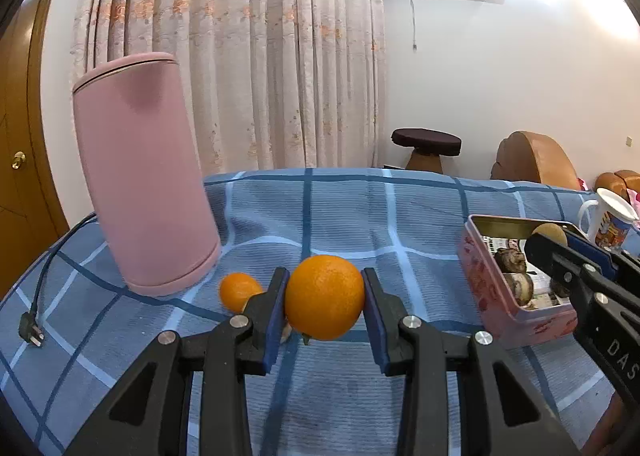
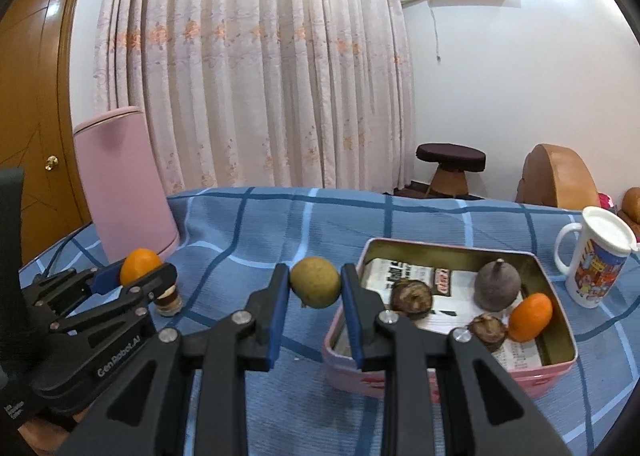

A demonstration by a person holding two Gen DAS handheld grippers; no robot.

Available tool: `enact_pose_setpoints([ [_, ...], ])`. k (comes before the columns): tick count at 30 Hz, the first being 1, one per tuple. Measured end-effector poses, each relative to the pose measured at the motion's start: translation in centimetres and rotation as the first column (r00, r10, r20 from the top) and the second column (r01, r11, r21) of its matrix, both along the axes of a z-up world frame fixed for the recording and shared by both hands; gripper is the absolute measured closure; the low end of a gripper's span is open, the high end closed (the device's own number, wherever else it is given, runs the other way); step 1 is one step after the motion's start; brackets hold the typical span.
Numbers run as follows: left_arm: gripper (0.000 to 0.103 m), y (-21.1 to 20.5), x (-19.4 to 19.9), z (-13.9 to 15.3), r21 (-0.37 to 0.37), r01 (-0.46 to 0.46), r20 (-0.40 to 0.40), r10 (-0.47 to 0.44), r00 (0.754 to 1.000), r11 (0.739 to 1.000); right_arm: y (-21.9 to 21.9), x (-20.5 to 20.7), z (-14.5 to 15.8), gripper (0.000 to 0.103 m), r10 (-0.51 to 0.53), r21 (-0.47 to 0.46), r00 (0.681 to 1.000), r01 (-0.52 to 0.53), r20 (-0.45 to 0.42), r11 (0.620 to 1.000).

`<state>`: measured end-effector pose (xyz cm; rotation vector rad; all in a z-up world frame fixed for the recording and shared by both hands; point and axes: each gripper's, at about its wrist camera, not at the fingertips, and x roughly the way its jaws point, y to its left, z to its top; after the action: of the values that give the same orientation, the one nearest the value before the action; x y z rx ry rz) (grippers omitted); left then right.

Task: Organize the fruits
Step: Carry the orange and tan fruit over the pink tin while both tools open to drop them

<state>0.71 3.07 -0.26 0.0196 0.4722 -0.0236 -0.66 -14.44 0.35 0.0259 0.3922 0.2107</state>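
The left gripper [image 1: 324, 308] is pinching a large orange [image 1: 324, 297] between its blue pads, its fingers closed only as far as the fruit allows, and is holding it just above the blue checked tablecloth [image 1: 340, 208]. The right gripper [image 2: 315, 298] is clamping a yellowish-green round fruit [image 2: 315, 282] the same way, carrying it in the air just beside the left edge of the pink tin [image 2: 554, 336]. The tin is already holding a small orange [image 2: 530, 317], a grey pear-shaped fruit [image 2: 497, 285] and two brown, wrinkled ones [image 2: 412, 297], all sitting on printed paper, so the sorting seems to be well under way. A smaller orange [image 1: 237, 290] is lying on the cloth near the base of the pink canister [image 1: 144, 176], not yet collected, and a little brown object [image 2: 169, 302] is sitting by the left gripper, too unclear to name. The two held fruits and that smaller orange appear to be what is left to go in. A white lidded mug [image 2: 596, 260] is standing beyond the tin.
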Motion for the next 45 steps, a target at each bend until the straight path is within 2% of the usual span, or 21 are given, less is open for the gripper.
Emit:
enact_pose_setpoints([
  [13,0.065,-3.4,0.3,0.0,0.006,0.033,-0.001,-0.033,0.999,0.999,-3.7,0.4,0.4,0.074,-0.052,0.015,0.999,0.052,0.009,0.999],
  [25,0.065,-7.6,0.6,0.1,0.014,0.104,0.006,-0.105,0.995,0.994,-10.0,1.0,0.9,0.074,-0.169,0.046,0.986,0.168,0.011,0.985],
  [36,0.065,-11.6,1.6,0.1,0.011,0.178,-0.005,-0.177,0.984,0.984,-15.9,2.0,0.9,0.074,-0.279,0.071,0.960,0.279,-0.008,0.958],
  [45,0.065,-16.4,3.3,-0.1,0.019,0.249,-0.036,-0.249,0.968,0.968,-17.5,3.5,0.2,0.074,-0.290,0.042,0.955,0.293,-0.060,0.955],
])
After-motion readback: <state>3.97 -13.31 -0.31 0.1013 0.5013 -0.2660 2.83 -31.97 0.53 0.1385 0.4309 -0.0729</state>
